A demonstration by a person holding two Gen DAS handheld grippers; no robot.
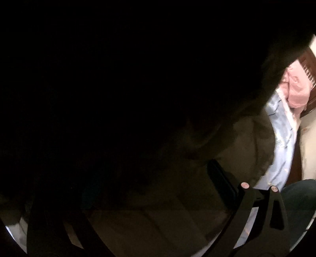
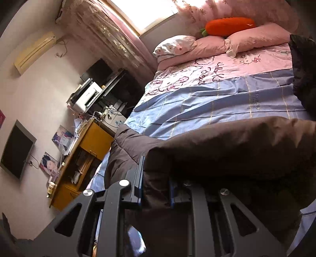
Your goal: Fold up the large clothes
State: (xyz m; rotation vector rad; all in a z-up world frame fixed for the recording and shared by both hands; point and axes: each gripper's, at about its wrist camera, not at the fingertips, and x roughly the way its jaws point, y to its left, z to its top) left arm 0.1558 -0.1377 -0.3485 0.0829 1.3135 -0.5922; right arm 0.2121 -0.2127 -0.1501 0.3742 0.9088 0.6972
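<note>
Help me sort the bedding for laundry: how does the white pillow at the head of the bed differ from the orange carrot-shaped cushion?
The white pillow is pale with small pink prints; the carrot cushion is solid orange with a green leafy end. The white pillow lies low at the left end of the pillow row; the carrot cushion rests on top of the pink pillows. The white pillow is flat and crumpled; the carrot cushion is plump and rounded. Both sit at the head of the bed.

Left wrist view nearly black, dark garment [image 1: 227,142] smothering the lens; only a blurred, overexposed sliver at right. Right wrist view bright, daylight from window [image 2: 150,11] blown out (glare), fisheye bending edges, foreground shadowed.
</note>
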